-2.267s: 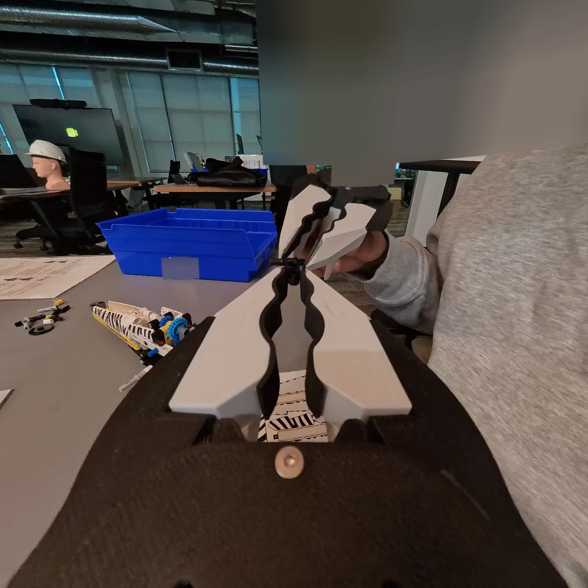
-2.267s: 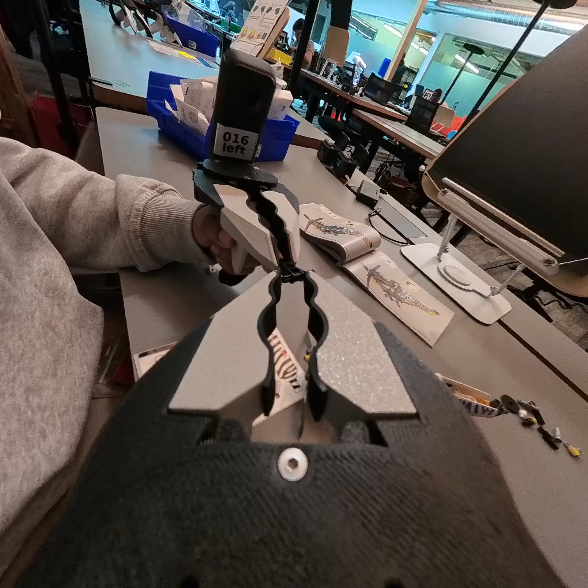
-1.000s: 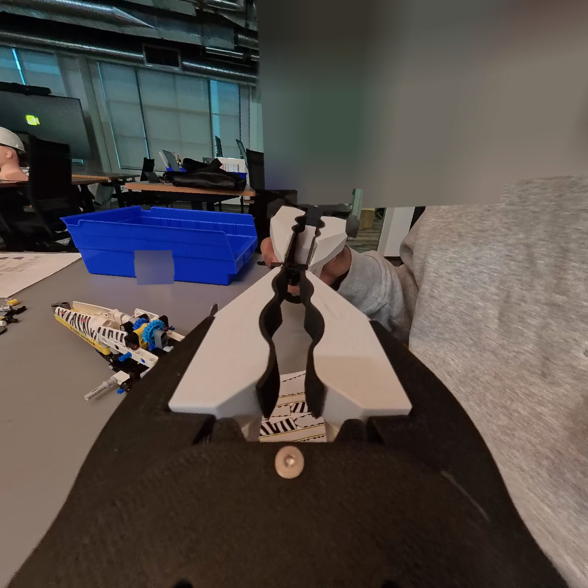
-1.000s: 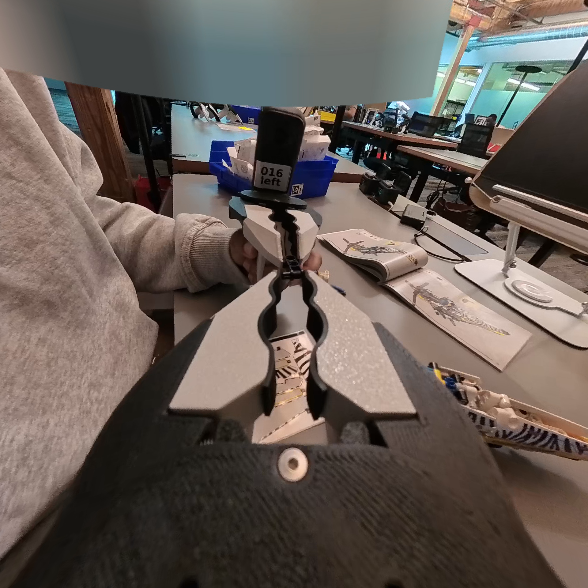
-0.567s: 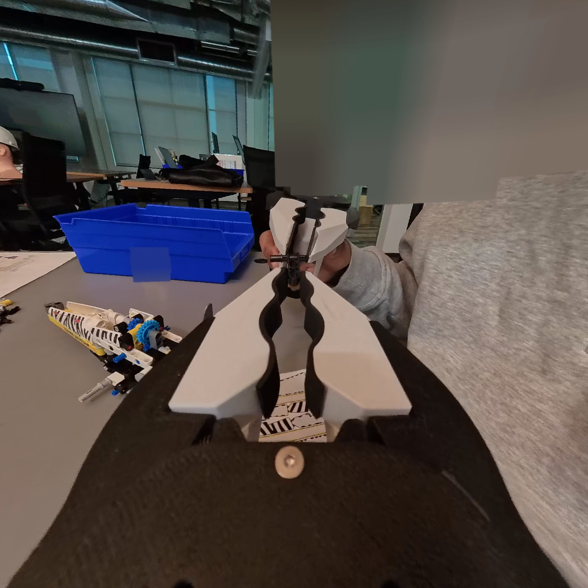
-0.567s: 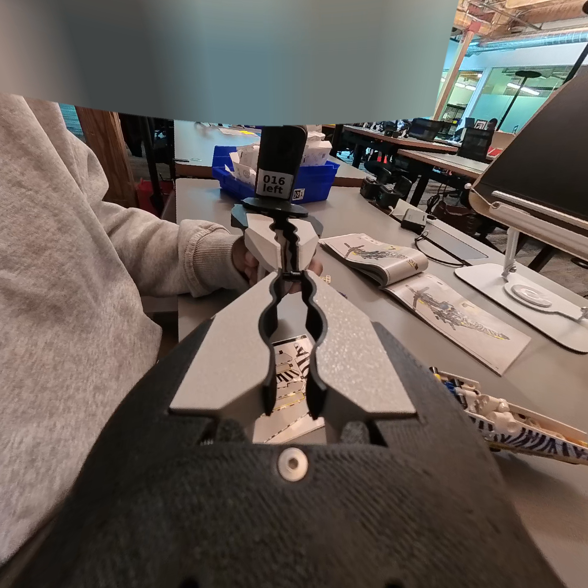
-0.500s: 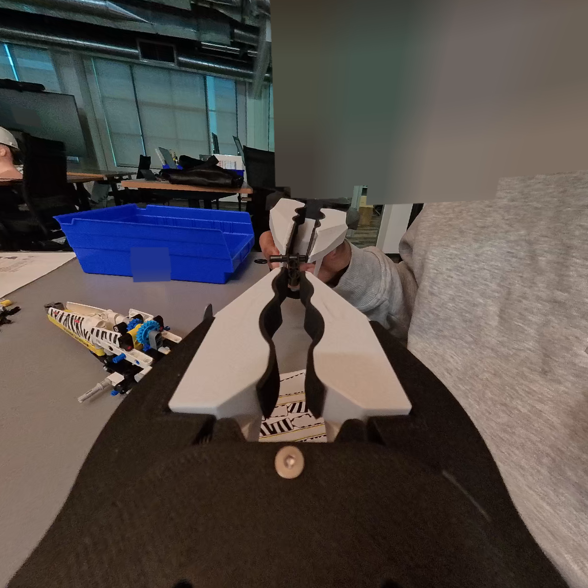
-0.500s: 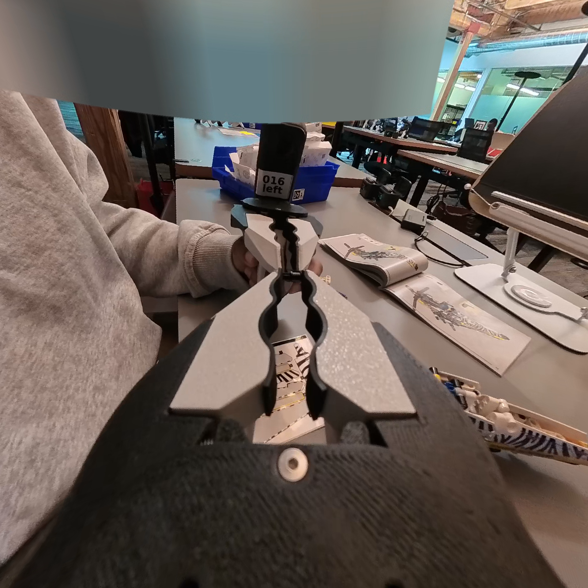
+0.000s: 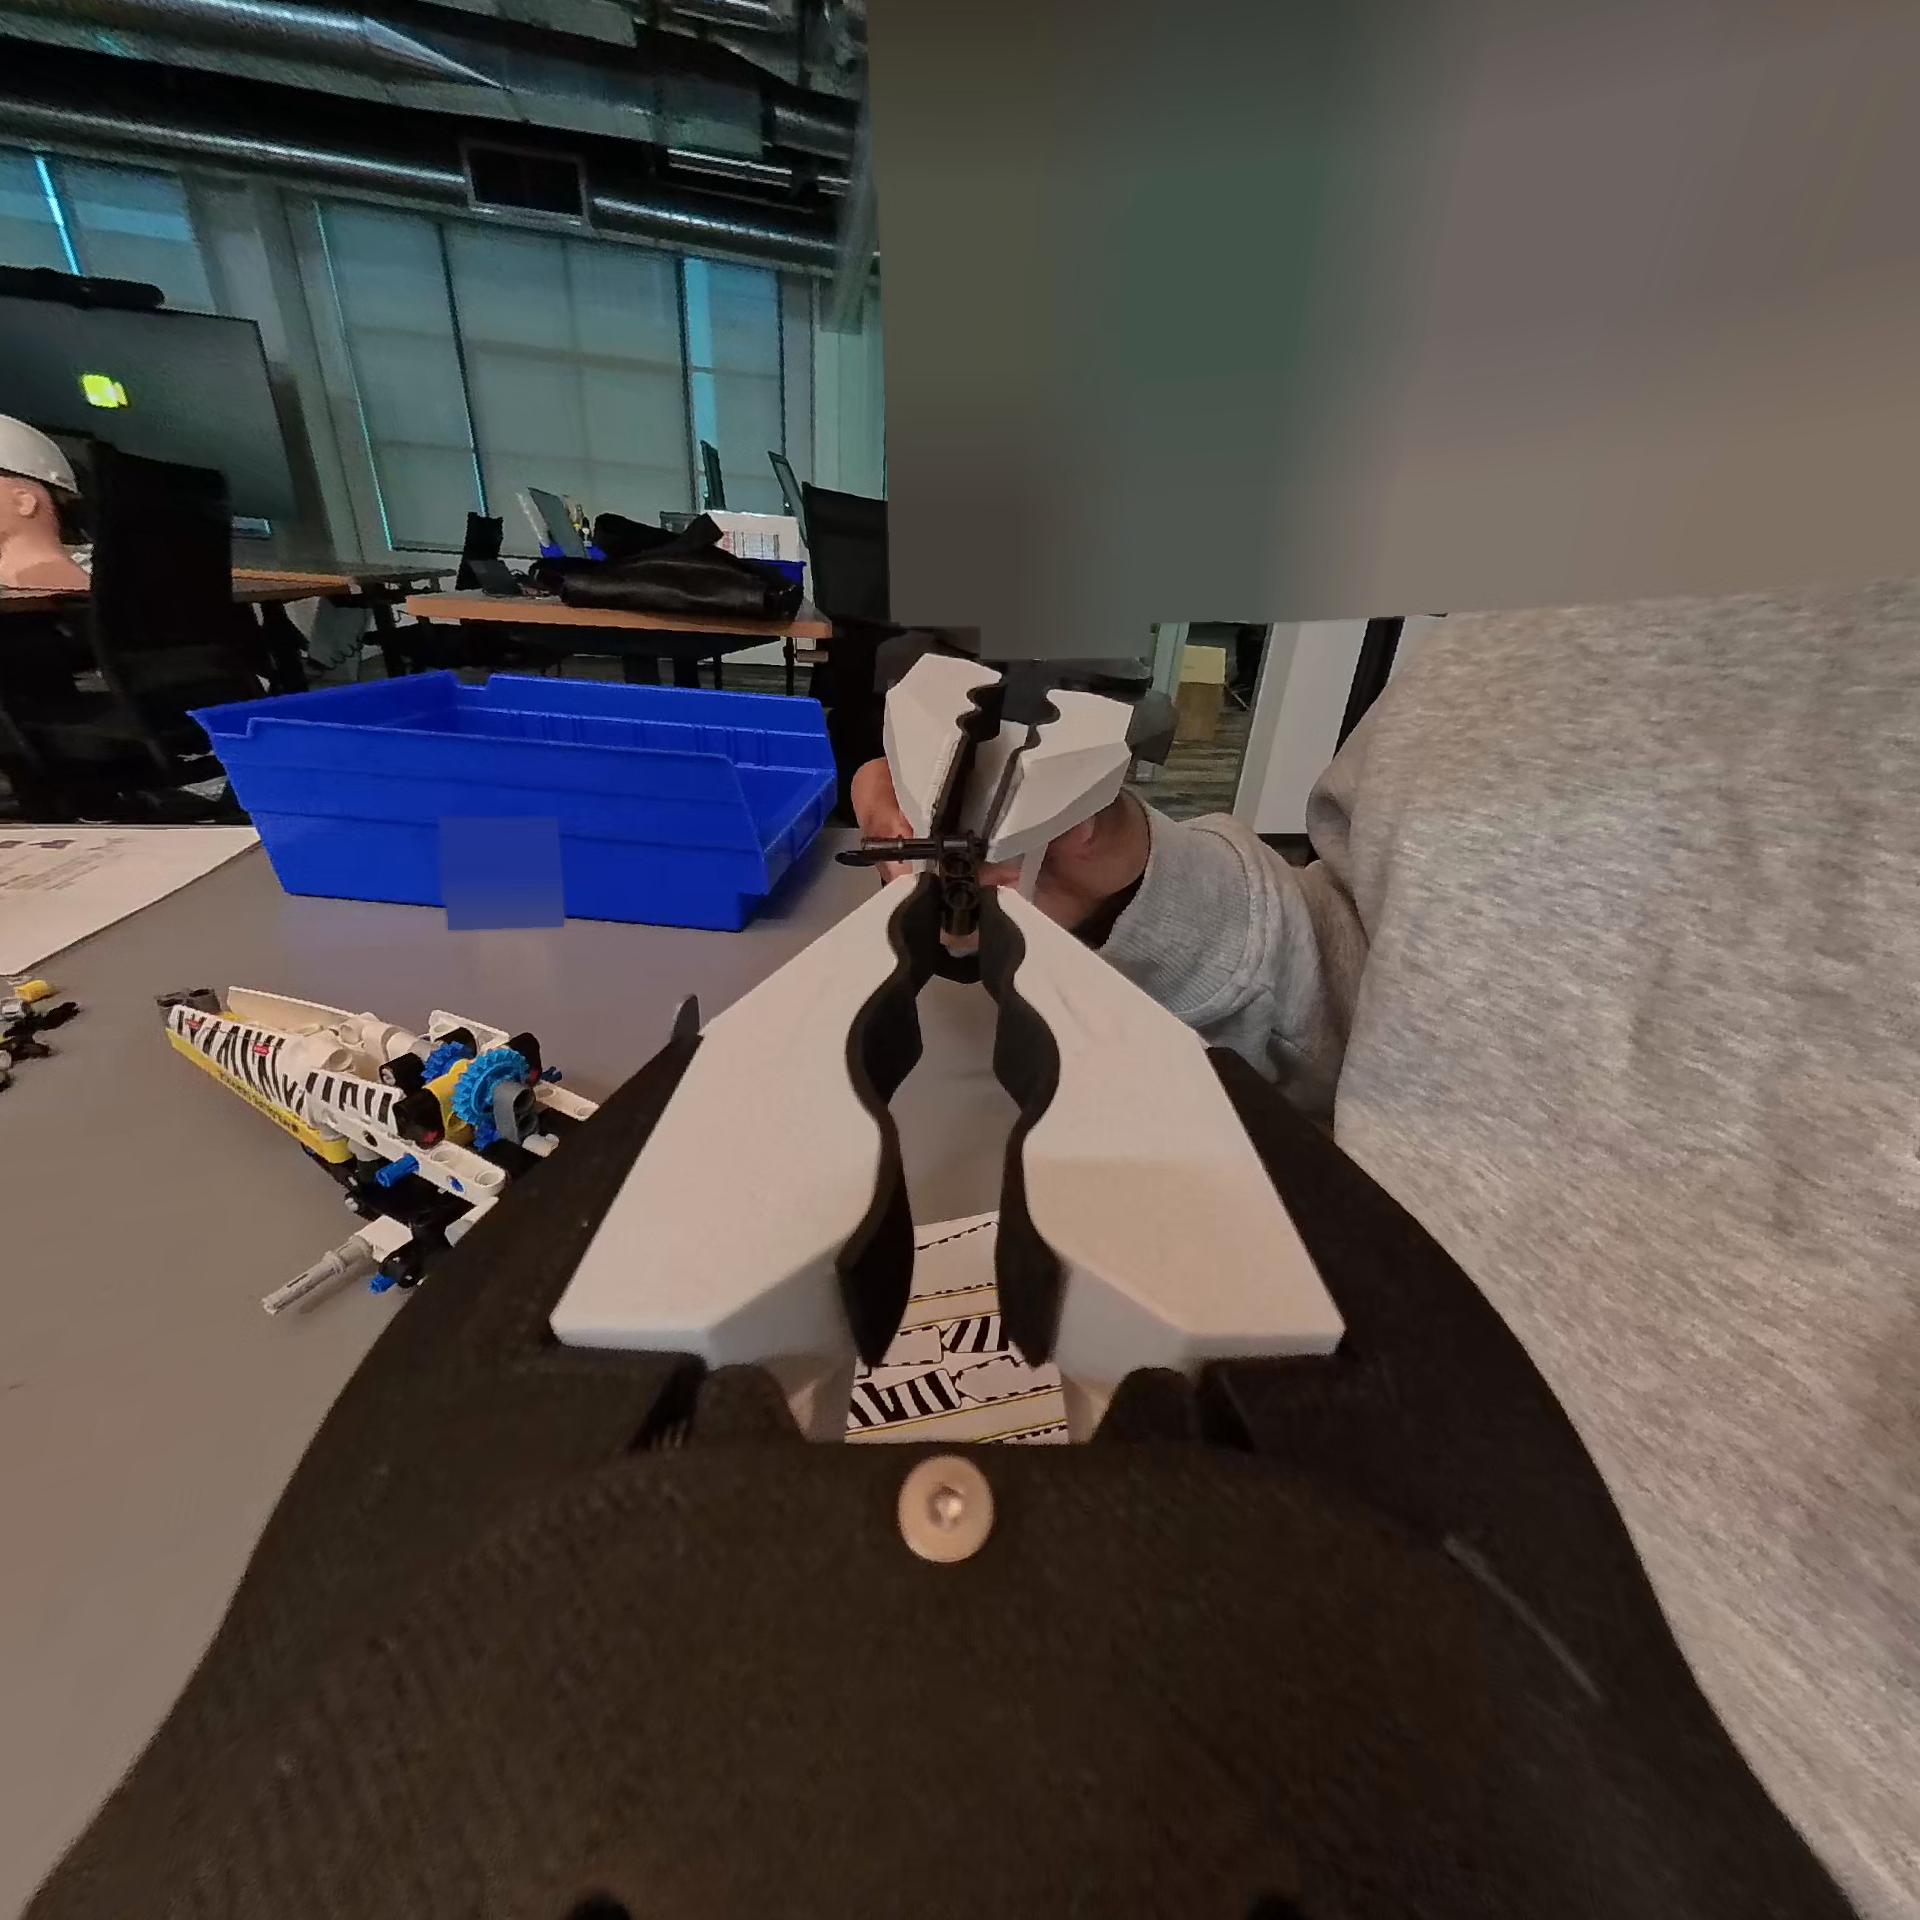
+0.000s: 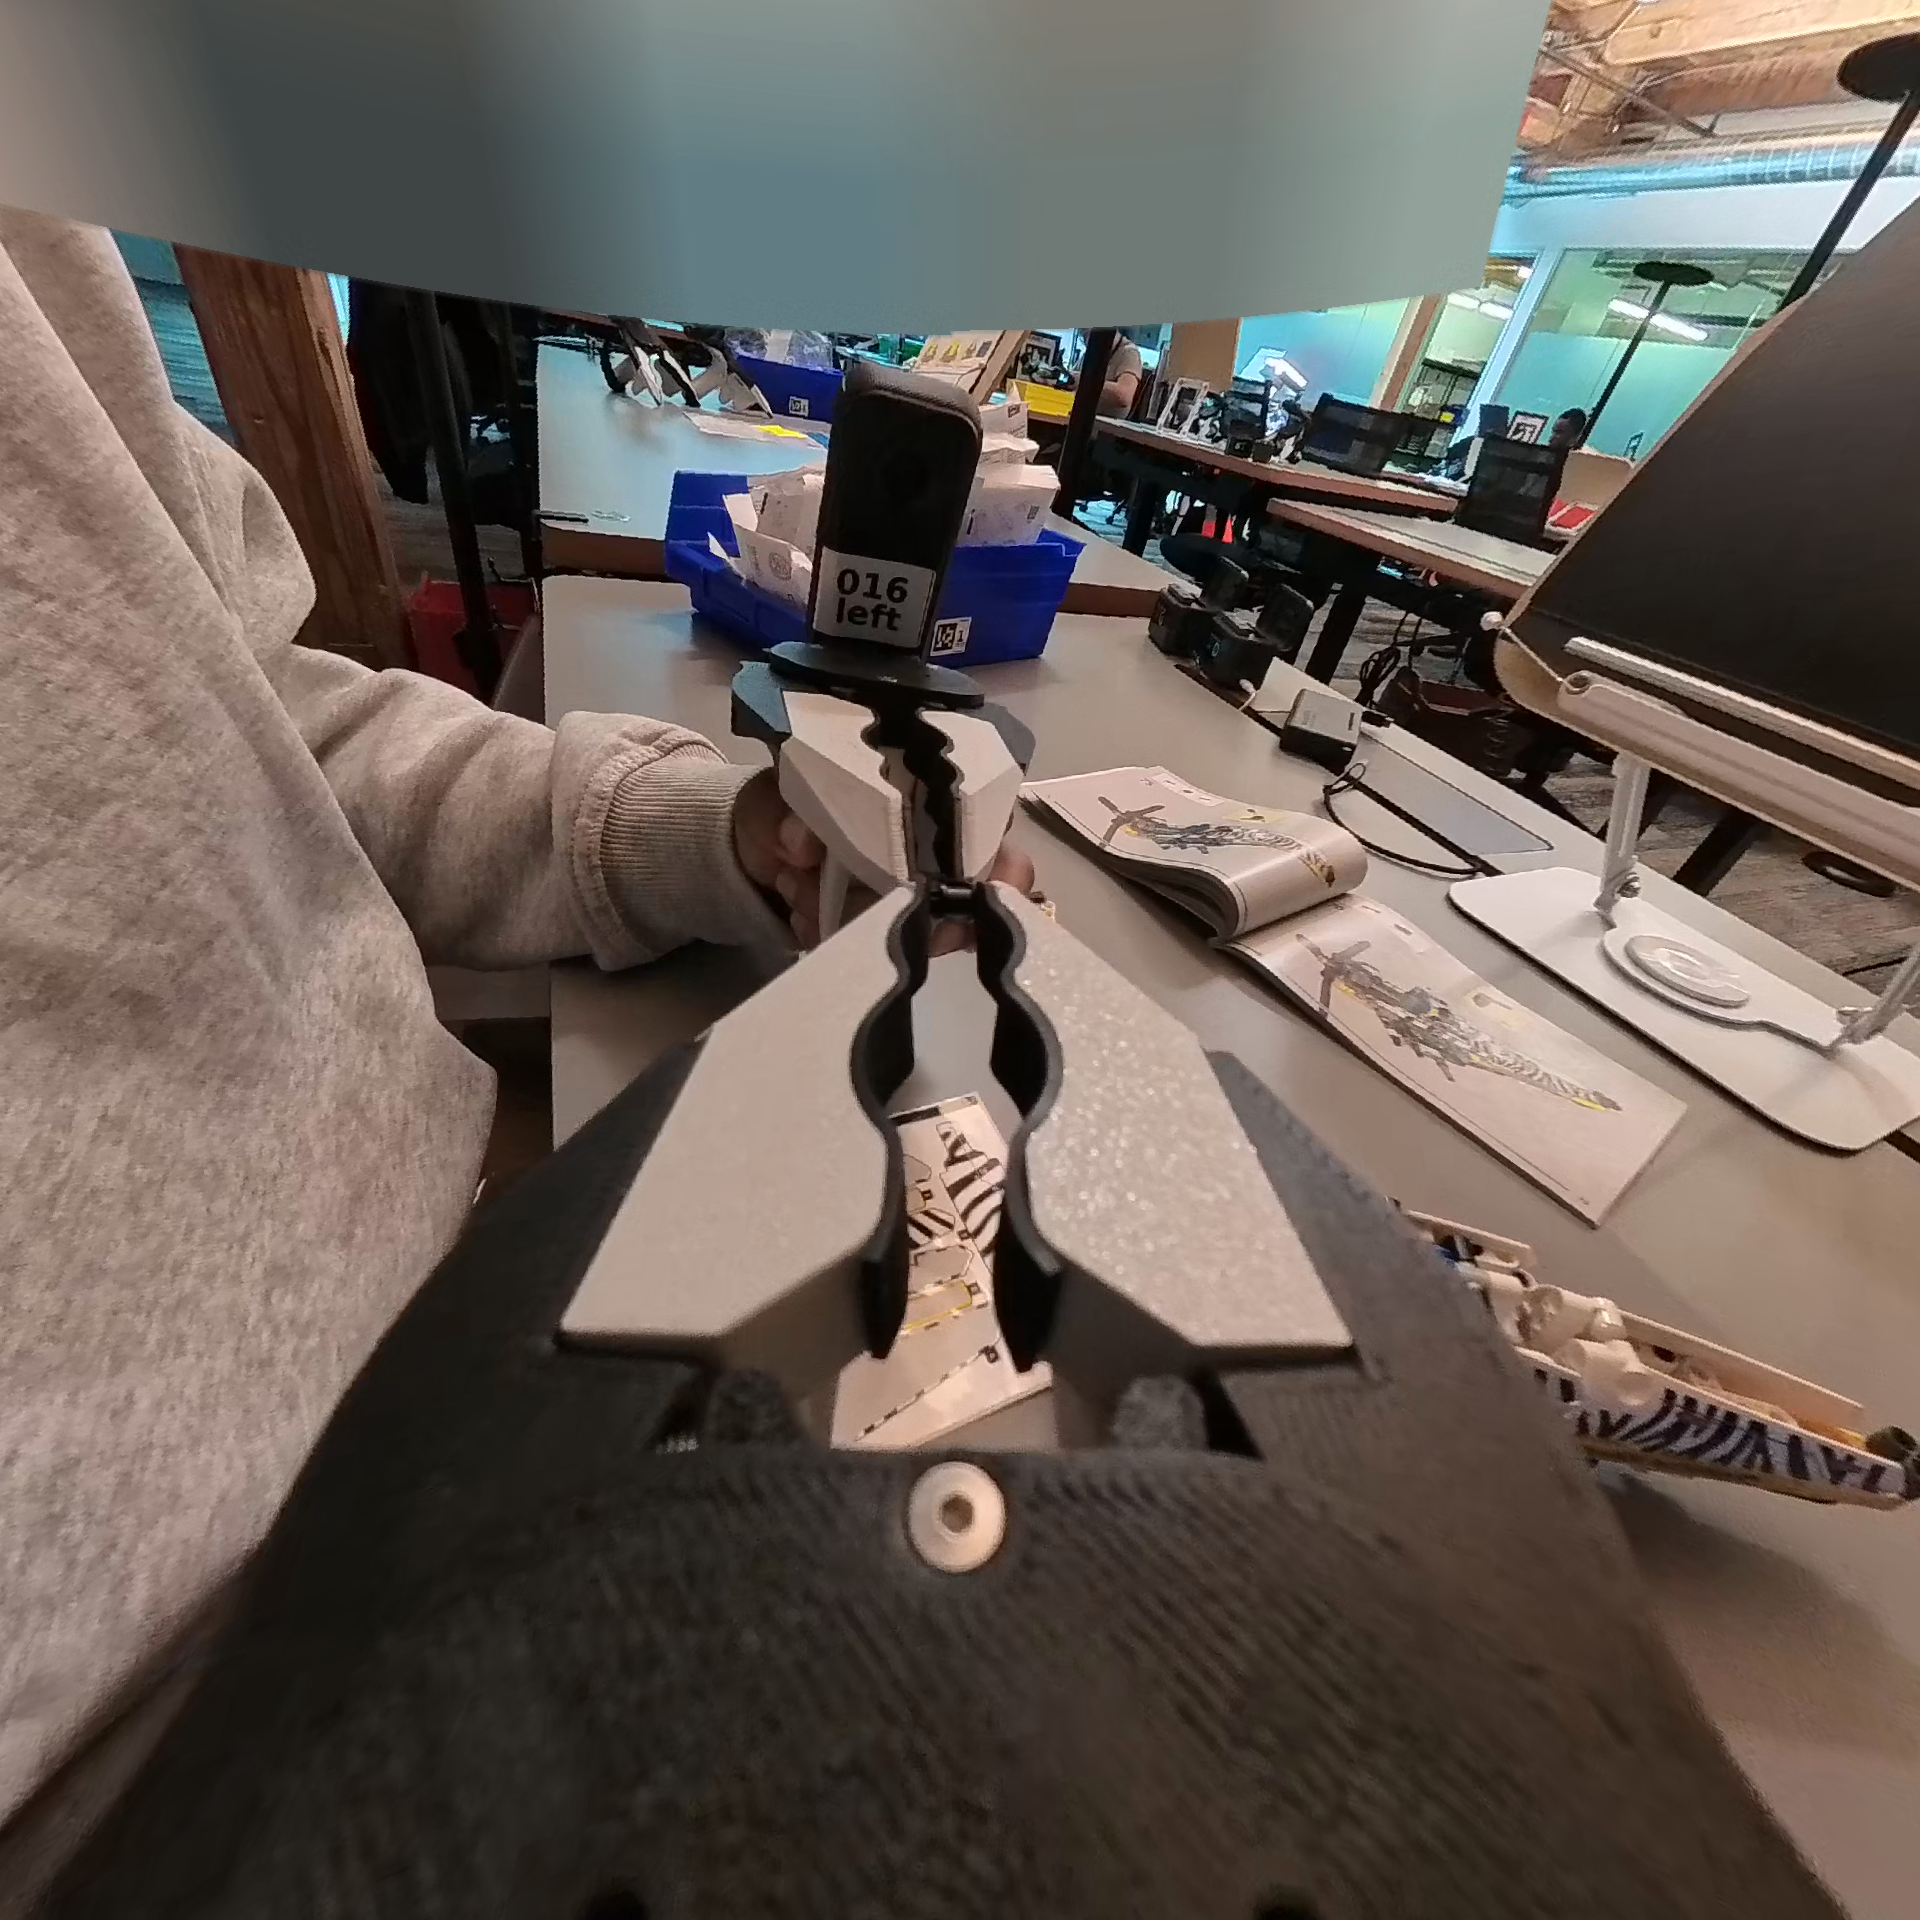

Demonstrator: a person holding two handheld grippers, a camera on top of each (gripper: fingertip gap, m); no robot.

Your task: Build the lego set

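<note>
Left tongs (image 9: 954,902) pinch black lego piece (image 9: 951,871), seemingly meeting right tongs (image 9: 961,821).

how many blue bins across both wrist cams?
3. Near bin, left wrist view, left of centre. Paper-filled bin, right wrist view, upper centre. Far bin, beyond the paper-filled one, only partly visible. Others may be hidden.

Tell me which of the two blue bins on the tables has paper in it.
The blue bin behind the left gripper in the right wrist view is stuffed with white papers. The blue bin beside the zebra-striped model shows no contents from this angle.
</note>
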